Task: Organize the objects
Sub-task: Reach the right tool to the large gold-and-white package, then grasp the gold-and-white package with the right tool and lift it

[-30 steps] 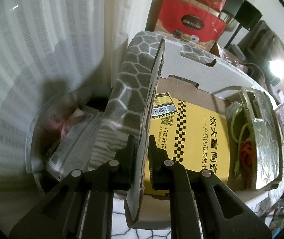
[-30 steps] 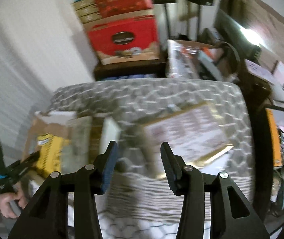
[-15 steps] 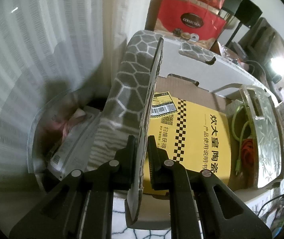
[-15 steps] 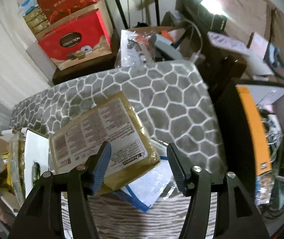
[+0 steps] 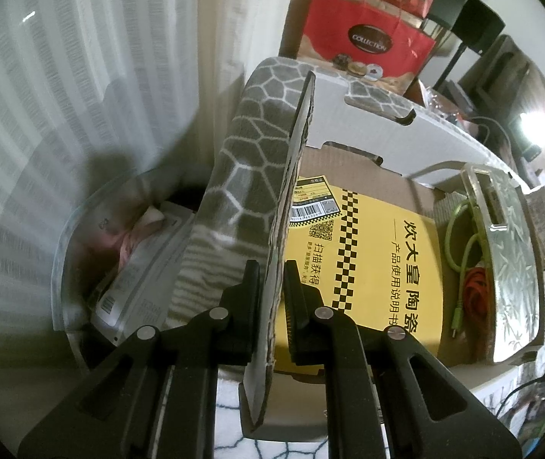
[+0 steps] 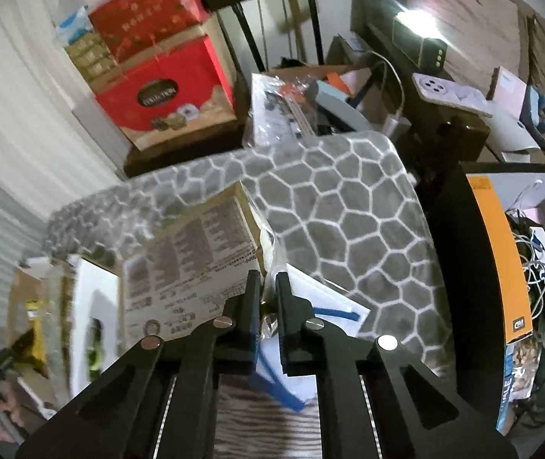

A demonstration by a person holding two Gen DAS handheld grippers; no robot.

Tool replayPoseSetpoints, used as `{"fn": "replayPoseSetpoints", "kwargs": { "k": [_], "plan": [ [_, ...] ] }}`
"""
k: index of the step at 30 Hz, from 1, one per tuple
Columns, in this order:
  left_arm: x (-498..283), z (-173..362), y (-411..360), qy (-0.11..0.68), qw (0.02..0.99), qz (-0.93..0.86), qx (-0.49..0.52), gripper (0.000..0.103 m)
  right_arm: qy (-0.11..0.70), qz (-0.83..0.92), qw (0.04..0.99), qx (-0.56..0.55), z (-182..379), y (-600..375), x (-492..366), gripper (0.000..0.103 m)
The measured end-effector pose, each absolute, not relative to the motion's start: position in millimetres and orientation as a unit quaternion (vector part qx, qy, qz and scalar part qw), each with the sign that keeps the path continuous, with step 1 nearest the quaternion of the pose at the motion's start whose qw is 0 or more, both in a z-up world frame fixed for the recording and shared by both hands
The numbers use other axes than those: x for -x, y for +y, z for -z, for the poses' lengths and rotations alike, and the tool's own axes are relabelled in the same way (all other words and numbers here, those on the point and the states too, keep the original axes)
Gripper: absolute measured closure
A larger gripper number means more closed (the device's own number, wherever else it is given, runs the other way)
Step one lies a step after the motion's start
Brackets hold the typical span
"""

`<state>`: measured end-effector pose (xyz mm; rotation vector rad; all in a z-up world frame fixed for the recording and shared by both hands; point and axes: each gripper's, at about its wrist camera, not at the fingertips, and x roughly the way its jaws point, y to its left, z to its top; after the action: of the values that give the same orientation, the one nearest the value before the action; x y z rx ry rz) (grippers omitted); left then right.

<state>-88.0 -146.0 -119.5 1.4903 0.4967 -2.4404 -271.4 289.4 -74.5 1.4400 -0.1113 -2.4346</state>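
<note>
Right wrist view: the right gripper (image 6: 267,308) is clamped on the near right corner of the wrapped packet (image 6: 192,267), which stretches far-left toward the cardboard box (image 5: 417,153), whose flap (image 5: 287,199) the left gripper (image 5: 271,298) pinches upright.

A lived-in home room, cluttered with household goods. A soft grey honeycomb-patterned blanket (image 6: 348,206) spreads across the middle of the right wrist view. Red gift boxes (image 6: 165,91) are stacked at upper left beside pale curtains (image 5: 62,95). A lit lamp (image 6: 414,19) glows at upper right over a dark table (image 6: 452,130) carrying cables and packages.
</note>
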Motion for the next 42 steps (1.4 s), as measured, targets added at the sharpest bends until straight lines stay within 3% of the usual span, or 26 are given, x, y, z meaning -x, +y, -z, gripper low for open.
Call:
{"fn": "replayPoseSetpoints", "kwargs": {
  "k": [12,16,17,18,19,23,27,32,37,40,41,42],
  "plan": [
    [88,119,-145,0.171,0.12,0.835,-0.509,0.092,-0.018,0.869,0.193,-0.456,10,261,255,0.103],
    [87,118,-144,0.172,0.118,0.835,-0.509,0.092,-0.008,0.869,0.169,-0.466,17,261,259,0.096],
    [87,118,-144,0.172,0.117,0.835,-0.509,0.092,-0.011,0.864,0.166,-0.476,24,264,262,0.082],
    [88,118,-143,0.172,0.116,0.835,-0.509,0.092,-0.017,0.858,0.165,-0.485,32,267,263,0.061],
    [87,118,-144,0.173,0.116,0.835,-0.509,0.092,-0.02,0.856,0.163,-0.491,39,270,265,0.054],
    [87,119,-145,0.174,0.115,0.836,-0.509,0.092,-0.013,0.849,0.141,-0.508,68,278,270,0.039],
    [88,119,-144,0.174,0.115,0.835,-0.508,0.092,-0.064,0.831,0.15,-0.531,92,291,270,0.023],
    [87,119,-145,0.174,0.114,0.835,-0.509,0.092,-0.129,0.804,0.142,-0.563,113,304,273,0.022],
    [87,119,-145,0.176,0.114,0.835,-0.508,0.092,-0.134,0.797,0.148,-0.57,123,300,276,0.023],
    [87,119,-145,0.175,0.115,0.835,-0.509,0.092,-0.118,0.802,0.154,-0.565,121,289,275,0.032],
    [88,119,-146,0.175,0.115,0.835,-0.509,0.092,-0.106,0.804,0.156,-0.564,120,284,274,0.039],
    [88,119,-146,0.175,0.114,0.835,-0.509,0.092,-0.102,0.804,0.159,-0.564,121,281,273,0.055]
  ]
}}
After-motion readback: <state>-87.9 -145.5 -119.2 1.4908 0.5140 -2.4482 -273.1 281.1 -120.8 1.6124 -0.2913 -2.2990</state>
